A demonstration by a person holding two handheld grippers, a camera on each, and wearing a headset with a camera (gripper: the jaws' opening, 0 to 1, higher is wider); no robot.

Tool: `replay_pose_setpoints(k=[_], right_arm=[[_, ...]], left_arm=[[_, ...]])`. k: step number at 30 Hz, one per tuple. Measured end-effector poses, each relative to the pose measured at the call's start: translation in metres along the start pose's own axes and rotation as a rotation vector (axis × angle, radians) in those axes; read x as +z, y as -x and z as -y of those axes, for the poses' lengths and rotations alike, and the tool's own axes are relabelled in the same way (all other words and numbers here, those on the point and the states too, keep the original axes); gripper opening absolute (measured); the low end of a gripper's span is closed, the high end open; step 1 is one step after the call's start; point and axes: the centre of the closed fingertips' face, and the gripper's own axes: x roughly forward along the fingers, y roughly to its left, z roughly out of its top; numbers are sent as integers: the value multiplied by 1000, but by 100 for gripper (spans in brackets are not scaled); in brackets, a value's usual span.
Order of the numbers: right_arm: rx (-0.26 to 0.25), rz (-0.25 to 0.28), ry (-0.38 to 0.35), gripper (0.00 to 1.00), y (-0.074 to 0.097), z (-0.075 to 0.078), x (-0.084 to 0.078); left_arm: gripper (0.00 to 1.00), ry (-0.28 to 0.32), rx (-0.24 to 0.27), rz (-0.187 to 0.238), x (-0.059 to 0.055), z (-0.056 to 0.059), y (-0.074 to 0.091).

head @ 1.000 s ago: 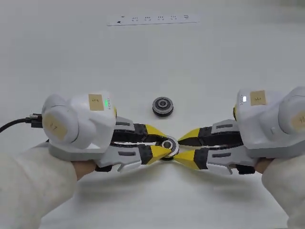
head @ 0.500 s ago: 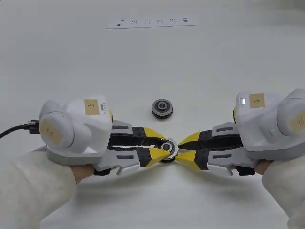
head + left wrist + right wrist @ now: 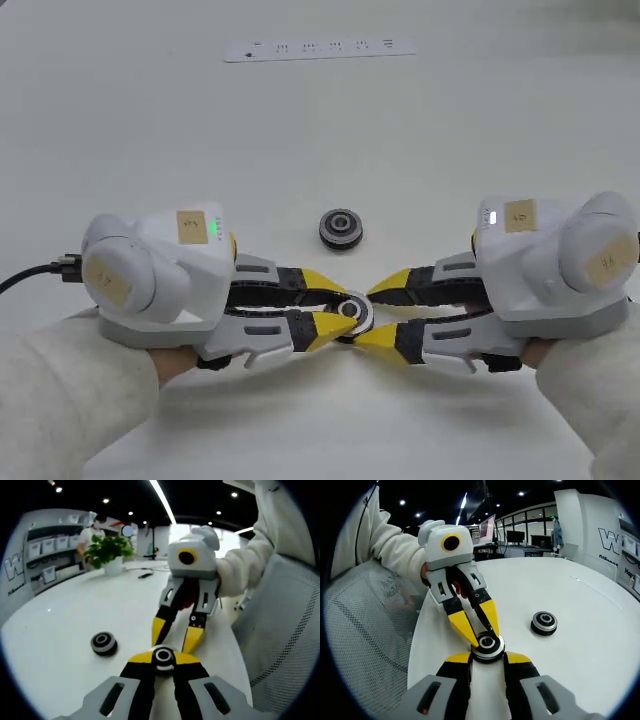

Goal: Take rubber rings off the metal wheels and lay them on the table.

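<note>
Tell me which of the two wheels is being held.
The near wheel, clamped between the yellow tips of the left gripper and right gripper. The far wheel lies alone on the table beyond them, untouched.

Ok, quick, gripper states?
Left gripper: shut on the metal wheel.
Right gripper: jaws either side of that wheel; grip cannot be told.

In the head view the white, black and yellow left gripper (image 3: 343, 305) points toward 3 o'clock, its jaws narrowed onto a small metal wheel (image 3: 353, 312). The matching right gripper (image 3: 366, 314) points toward 9 o'clock and meets it tip to tip. Its jaws are wider and flank that wheel, but whether they press it is unclear. Two white sleeves (image 3: 60, 395) enter from 7 and 5 o'clock.
</note>
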Motion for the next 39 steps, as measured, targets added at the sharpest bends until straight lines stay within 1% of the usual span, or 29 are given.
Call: replay_pose_setpoints(k=[4,6,7,8,10,16,20,24,26,27,28,29,32,34,35,36,37,38,39], right_arm=[[2,1,-5,18,4,-1,-1],[-1,-4,-7,14,5,-1,-3],[-11,-32,24,11,8,2,-8],[-4,-15,-1,9,9,2,-5],[-8,-9,-1,6,9,2,-5],[-27,-16,-20,1,10,3,-5],[-38,-14,-35,0,11,4,-5],[-50,-4,-72,0,13,6,-3],[-53,-2,-104,0,13,6,-3],[-56,2,-138,0,13,6,-3],[-57,10,-205,0,13,7,-3],[-56,19,-247,0,13,7,-3],[-57,44,-327,0,15,8,-3],[-56,58,-439,0,15,9,-3],[-53,72,-462,0,15,9,-1],[-47,114,-479,0,16,10,5],[-51,105,-501,0,17,10,2],[-44,115,-503,0,17,10,3],[-47,108,-503,0,16,11,2]], left_arm=[[14,-3,1,-2,1,1,0],[14,-3,1,-2,2,2,-1],[14,-3,1,-2,2,2,-1],[14,-3,1,-2,2,2,-1],[14,-2,2,-2,2,2,-1],[14,-3,3,-2,2,2,-1],[14,-7,3,-4,2,2,-1],[14,-10,4,-6,2,2,0],[14,-11,4,-7,2,2,0],[14,-11,4,-7,3,2,0],[14,-12,4,-8,2,2,0],[14,-12,4,-8,2,2,0],[14,-15,5,-9,2,2,0],[14,-18,6,-9,2,2,0],[14,-17,6,-9,2,2,0],[14,-17,6,-9,2,1,0],[14,-18,7,-10,2,1,1],[14,-17,7,-10,2,1,1],[14,-17,7,-10,2,1,1]])
